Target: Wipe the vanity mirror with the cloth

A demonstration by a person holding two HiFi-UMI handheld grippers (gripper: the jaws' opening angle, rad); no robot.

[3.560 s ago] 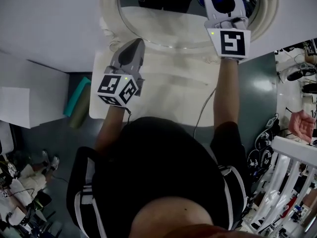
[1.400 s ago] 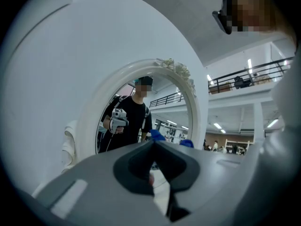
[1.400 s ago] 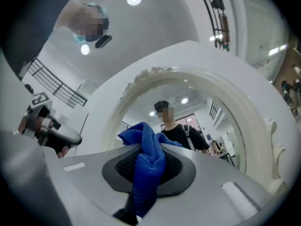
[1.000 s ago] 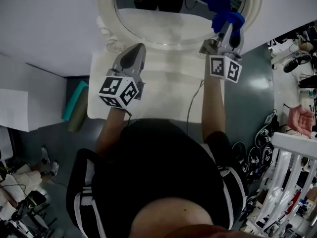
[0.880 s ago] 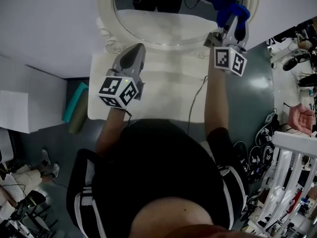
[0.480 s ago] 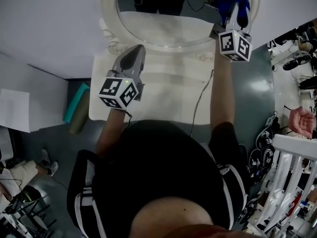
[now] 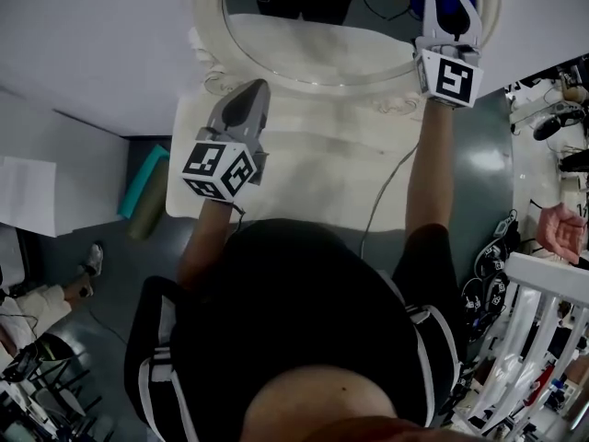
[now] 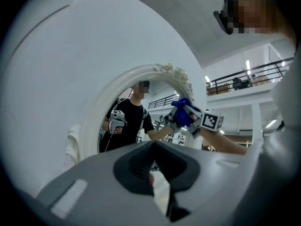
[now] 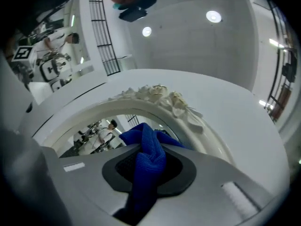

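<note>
Where the cloth [image 9: 146,161] sits: clamped in the right tool [image 7: 449,12], at the mirror's [image 7: 313,49] right rim.
Left tool [image 7: 248,95]: jaws together, empty, above the counter's [image 7: 322,168] left edge.

One vanity mirror [image 7: 313,44] at twelve o'clock, one blue cloth [image 9: 149,157], one white tabletop [image 7: 313,168]. Two grippers: the left gripper [image 7: 256,88] at ten o'clock, the right gripper [image 7: 449,7] at one o'clock (each carries one marker cube [image 7: 219,168], so two cubes). On the floor [image 7: 83,247] at nine o'clock, one teal item [image 7: 145,178] and one olive item [image 7: 147,217].
</note>
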